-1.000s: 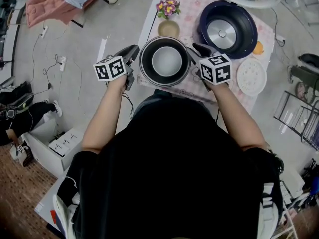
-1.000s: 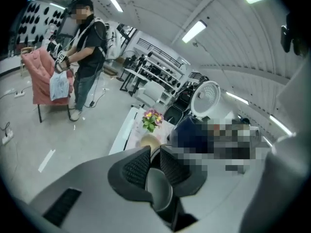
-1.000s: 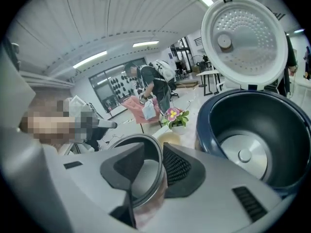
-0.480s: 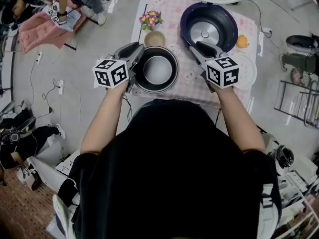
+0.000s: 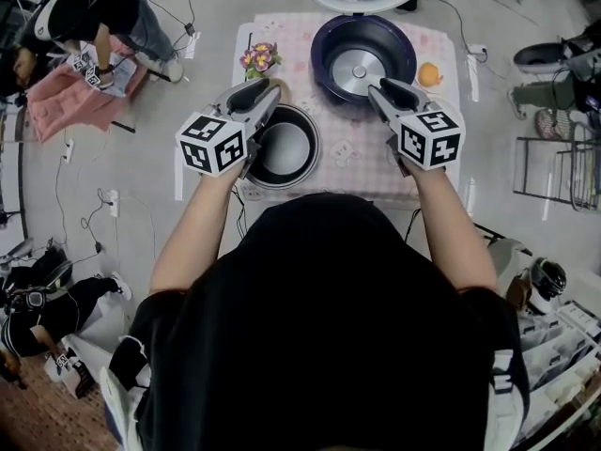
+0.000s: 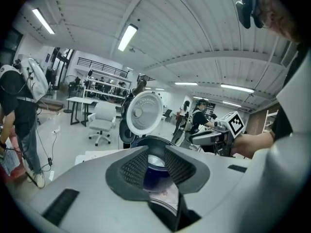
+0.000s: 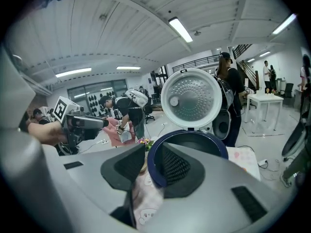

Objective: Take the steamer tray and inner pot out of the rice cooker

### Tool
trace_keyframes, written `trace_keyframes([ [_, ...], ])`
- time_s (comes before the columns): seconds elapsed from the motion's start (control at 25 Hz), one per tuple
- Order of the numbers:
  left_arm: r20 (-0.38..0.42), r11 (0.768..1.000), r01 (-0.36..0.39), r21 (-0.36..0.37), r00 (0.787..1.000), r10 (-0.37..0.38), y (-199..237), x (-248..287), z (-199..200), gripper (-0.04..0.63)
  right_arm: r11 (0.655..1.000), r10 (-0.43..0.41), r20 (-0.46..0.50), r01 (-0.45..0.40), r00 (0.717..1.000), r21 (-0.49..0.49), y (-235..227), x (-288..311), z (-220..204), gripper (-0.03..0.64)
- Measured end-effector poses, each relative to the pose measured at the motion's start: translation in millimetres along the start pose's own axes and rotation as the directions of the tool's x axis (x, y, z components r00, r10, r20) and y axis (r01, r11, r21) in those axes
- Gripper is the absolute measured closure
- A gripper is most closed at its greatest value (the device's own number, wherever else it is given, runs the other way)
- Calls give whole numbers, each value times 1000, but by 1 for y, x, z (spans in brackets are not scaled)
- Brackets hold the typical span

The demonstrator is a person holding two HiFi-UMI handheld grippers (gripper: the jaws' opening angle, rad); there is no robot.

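Since the inner pot (image 5: 285,148) rests on the bench (image 5: 362,163), the left gripper (image 5: 258,92) and right gripper (image 5: 385,88) hover empty, left jaws just opening, right jaws half apart.

Probably a lab: office chair (image 6: 102,121), desk (image 6: 80,100), ceiling strip lights (image 6: 126,37).

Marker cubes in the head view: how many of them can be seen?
3: one cube on the left gripper, one cube on the right gripper, apparently a small third by the person at upper left. Others may be hidden.
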State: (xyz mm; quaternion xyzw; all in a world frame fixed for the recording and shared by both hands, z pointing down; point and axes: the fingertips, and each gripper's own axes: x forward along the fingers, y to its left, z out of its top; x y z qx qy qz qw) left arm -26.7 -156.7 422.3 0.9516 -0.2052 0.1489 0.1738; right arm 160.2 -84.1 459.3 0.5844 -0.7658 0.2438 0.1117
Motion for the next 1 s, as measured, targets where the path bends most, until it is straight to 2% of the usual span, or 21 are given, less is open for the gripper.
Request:
trace_keyframes([
  [0.2, 5, 997, 52, 55, 999, -53, -20, 12, 14, 474, 999, -54, 34, 54, 998, 3, -12, -25, 8, 505],
  [0.4, -5, 992, 101, 79, 995, -101, -35, 22, 21, 474, 995, -103, 45, 102, 994, 24, -23, -46, 5, 506],
  [0.68, -17, 984, 147, 98, 989, -146, -51, 27, 23, 474, 987, -153, 55, 150, 987, 60, -30, -70, -4, 506],
  [1.0, -26, 979, 185, 81, 983, -184, -55, 41, 21, 474, 977, -204, 77, 198, 976, 83, -45, -76, -8, 502],
])
